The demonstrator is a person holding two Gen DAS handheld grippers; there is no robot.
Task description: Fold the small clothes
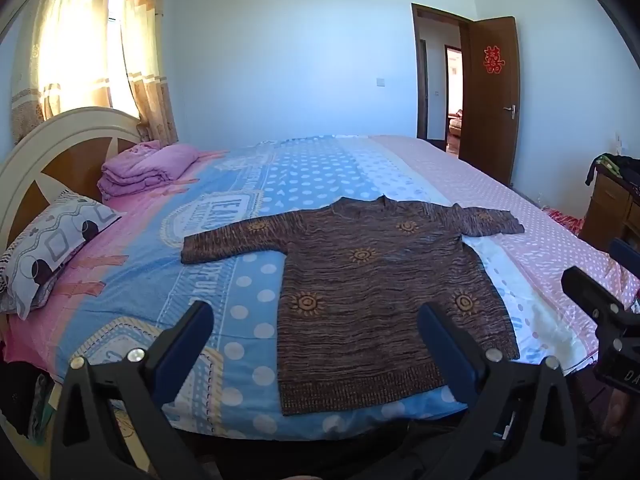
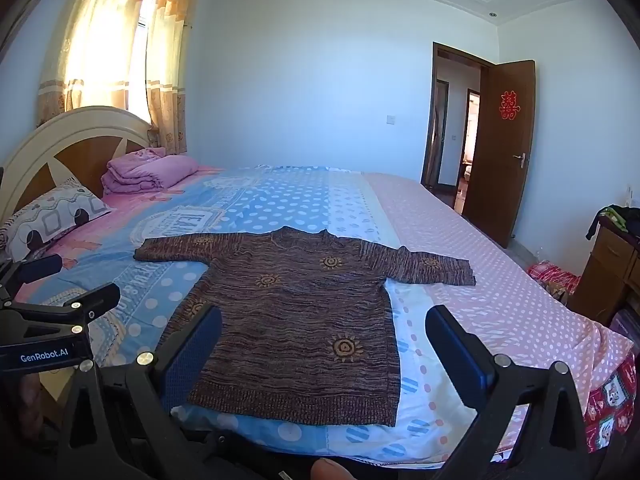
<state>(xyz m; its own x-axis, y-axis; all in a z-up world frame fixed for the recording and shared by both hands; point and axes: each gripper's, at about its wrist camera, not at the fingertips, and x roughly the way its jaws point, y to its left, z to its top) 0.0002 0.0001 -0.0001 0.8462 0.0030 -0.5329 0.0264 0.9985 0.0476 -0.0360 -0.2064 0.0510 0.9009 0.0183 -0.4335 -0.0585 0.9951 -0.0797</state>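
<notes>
Black gripper frames with blue-padded fingers fill the bottom of both wrist views: the left gripper [image 1: 316,324] has its fingers spread wide and grips nothing, and the right gripper [image 2: 324,332] is likewise wide open and empty, both held above the near edge of the bed [image 1: 248,280]. Just beyond them a brown knitted sweater [image 1: 372,292] lies flat on the bed cover, its ribbed hem nearest the cameras, its collar pointing away and both sleeves stretched out sideways; the yarn is streaked dark and reddish brown with orange sun-shaped motifs scattered over it. Under it the bed cover changes in bands, pink on the headboard side, then blue with white dots and printed lettering, then white, then pale pink with white dots on the door side. Farther left a patterned grey and white pillow [image 1: 52,248] leans at the curved cream and wood headboard [image 1: 72,152], with a folded purple blanket [image 1: 144,168] beside it. A wooden cabinet [image 2: 608,272] with dark clothing on top stands at the right edge. Beyond the bed are plain pale walls, sunlit orange-patterned curtains [image 1: 88,48] over the window, and an open brown door [image 1: 492,100] bearing a red paper character.
</notes>
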